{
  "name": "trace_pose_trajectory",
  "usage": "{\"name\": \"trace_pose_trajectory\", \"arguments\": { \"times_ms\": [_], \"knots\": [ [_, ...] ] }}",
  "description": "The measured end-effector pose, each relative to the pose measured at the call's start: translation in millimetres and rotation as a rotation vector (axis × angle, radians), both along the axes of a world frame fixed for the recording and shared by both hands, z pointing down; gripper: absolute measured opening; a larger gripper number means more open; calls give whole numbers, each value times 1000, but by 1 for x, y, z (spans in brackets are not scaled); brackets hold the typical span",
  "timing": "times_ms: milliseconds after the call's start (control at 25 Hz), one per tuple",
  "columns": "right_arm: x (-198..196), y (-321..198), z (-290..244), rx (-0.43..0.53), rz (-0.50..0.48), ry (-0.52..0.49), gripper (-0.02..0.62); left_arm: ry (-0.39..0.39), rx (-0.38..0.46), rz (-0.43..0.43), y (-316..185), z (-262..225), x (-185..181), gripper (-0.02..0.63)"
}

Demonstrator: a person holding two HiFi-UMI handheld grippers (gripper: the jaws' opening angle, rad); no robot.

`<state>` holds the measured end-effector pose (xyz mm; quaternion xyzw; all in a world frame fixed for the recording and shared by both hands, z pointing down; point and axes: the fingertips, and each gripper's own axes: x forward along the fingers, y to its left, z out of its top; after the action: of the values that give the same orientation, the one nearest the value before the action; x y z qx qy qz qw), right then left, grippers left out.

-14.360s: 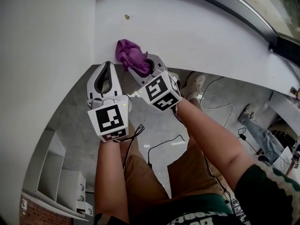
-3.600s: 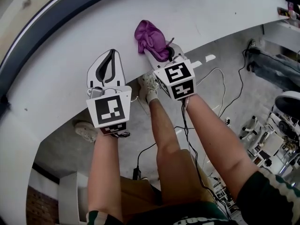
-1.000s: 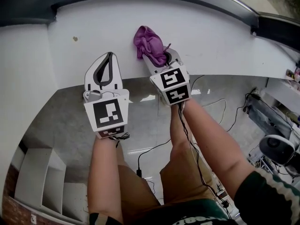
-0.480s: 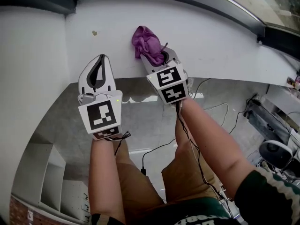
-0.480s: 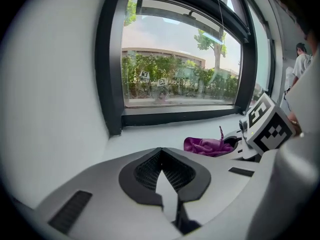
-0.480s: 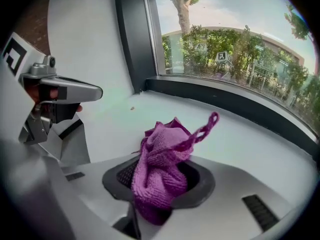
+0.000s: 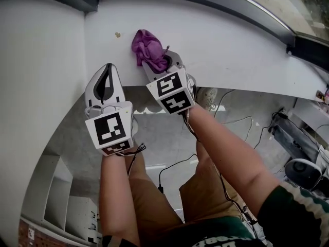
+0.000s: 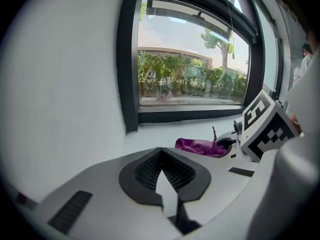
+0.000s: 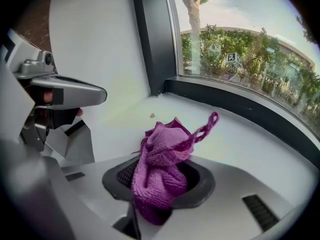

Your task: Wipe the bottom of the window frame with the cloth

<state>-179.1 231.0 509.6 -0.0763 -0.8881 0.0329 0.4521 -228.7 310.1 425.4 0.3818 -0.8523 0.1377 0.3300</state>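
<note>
In right gripper [image 9: 160, 170], cloth [image 9: 162, 149] points toward window frame [image 9: 240, 103].

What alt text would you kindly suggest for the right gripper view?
The right gripper grips a bunched purple cloth over a white windowsill, near a corner of the dark window frame; greenery shows outside.

Left gripper [image 8: 161, 150] jaws together, nothing between them. Ahead, purple cloth [image 8: 199, 146] lies on the white sill [image 8: 160, 133], at the right gripper [image 8: 229, 145] tip. Dark window frame [image 8: 190, 115] runs behind; trees beyond the glass.
</note>
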Motion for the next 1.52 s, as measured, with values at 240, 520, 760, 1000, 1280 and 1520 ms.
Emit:
{"name": "trace_pose_trajectory", "arguments": {
  "times_ms": [240,520,760,1000,1280,1520],
  "knots": [
    [-24,26,1,-26,-34,-7,144,-8,-15,7,7,-3,-8,5],
    [-45,62,-3,-53,-95,1,144,-6,-2,-41,31,-19,-13,5],
    [-57,75,-3,-83,-88,-7,144,20,-11,-77,42,-12,-9,5],
    [-68,94,-3,-121,-109,-37,144,26,-25,-72,57,-10,-8,5],
    [-61,85,-18,-193,-81,-92,144,45,-34,-65,60,-10,0,5],
    [-46,56,-73,-215,-66,-166,144,28,-23,-30,44,-44,10,5]
  ]
}}
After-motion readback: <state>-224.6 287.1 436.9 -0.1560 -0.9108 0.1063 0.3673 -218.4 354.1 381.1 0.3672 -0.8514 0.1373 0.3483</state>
